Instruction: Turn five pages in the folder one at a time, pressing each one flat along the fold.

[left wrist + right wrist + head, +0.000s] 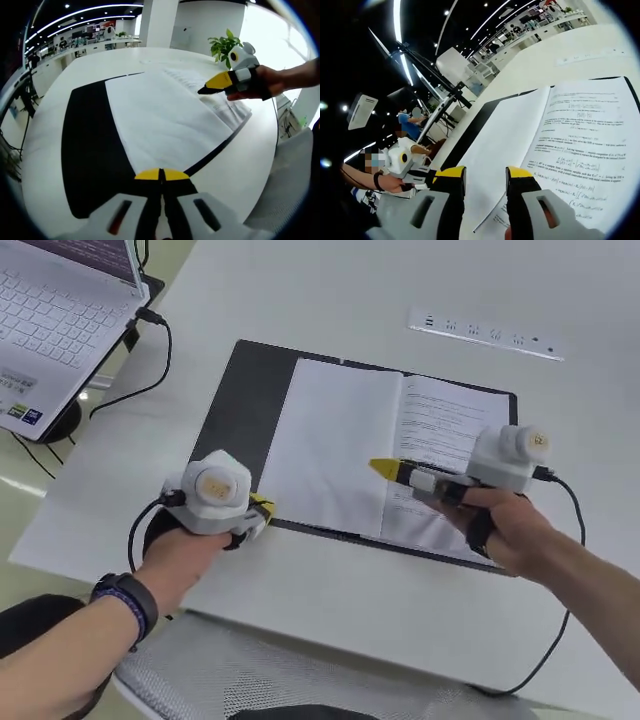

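Observation:
The black folder [245, 400] lies open on the white table. A blank white page [330, 445] rests over its left half, and a printed page [440, 425] shows on the right. My right gripper [385, 468] hovers over the fold, and its own view shows the right gripper [485, 175] open above the blank page [505, 135] and the printed page [590, 130], nothing between the jaws. My left gripper [262, 508] is shut at the folder's near left corner; the left gripper [161, 174] points across the black cover [87, 145] toward the right gripper [215, 82].
An open laptop [60, 310] with a black cable [150, 360] sits at the far left. A white power strip [485, 335] lies beyond the folder. The table's near edge [330, 640] runs just below my hands, with a mesh chair [220, 670] under it.

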